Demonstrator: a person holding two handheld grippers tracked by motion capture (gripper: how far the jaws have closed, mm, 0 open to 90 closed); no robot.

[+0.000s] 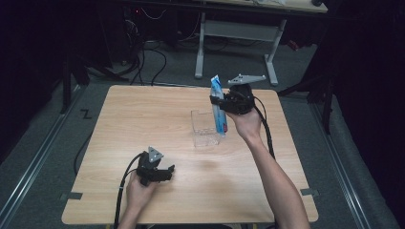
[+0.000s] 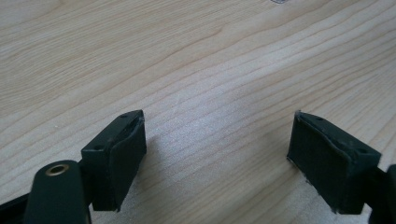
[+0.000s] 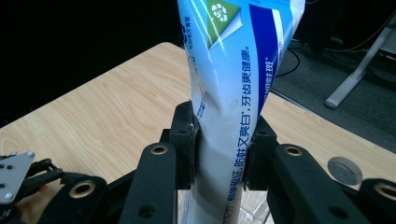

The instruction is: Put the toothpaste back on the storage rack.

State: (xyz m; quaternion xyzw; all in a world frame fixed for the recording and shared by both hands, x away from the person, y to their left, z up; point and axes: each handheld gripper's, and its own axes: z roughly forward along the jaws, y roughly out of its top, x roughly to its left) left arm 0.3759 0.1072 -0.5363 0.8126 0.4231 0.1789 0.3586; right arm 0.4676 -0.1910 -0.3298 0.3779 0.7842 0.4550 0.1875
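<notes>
One toothpaste tube (image 1: pixel 218 106) is shown clamped between the jaws of the right gripper (image 1: pixel 220 101), above the far half of the table (image 1: pixel 143 114) and nearer its right edge than its left. The long axis of the tube is held nearly upright, with a slight lean; the flat crimped end is directed upward and the lower end is directed down toward one clear plastic container (image 1: pixel 204 128), which stands open-topped near the middle of the table. Whether the lower end touches the container cannot be told. In the right gripper view the tube (image 3: pixel 233 93) is seen pinched at mid-length by both pads of the right gripper (image 3: pixel 223 149), its white and blue printed face turned to the camera.

The left gripper (image 1: pixel 160 172) is held low over the near half of the table, toward the near left corner, well apart from the tube. In the left gripper view the left gripper (image 2: pixel 217 154) is seen with its jaws set wide apart over bare wood, nothing being held between them.

Two grippers, one tube and one container are counted.
</notes>
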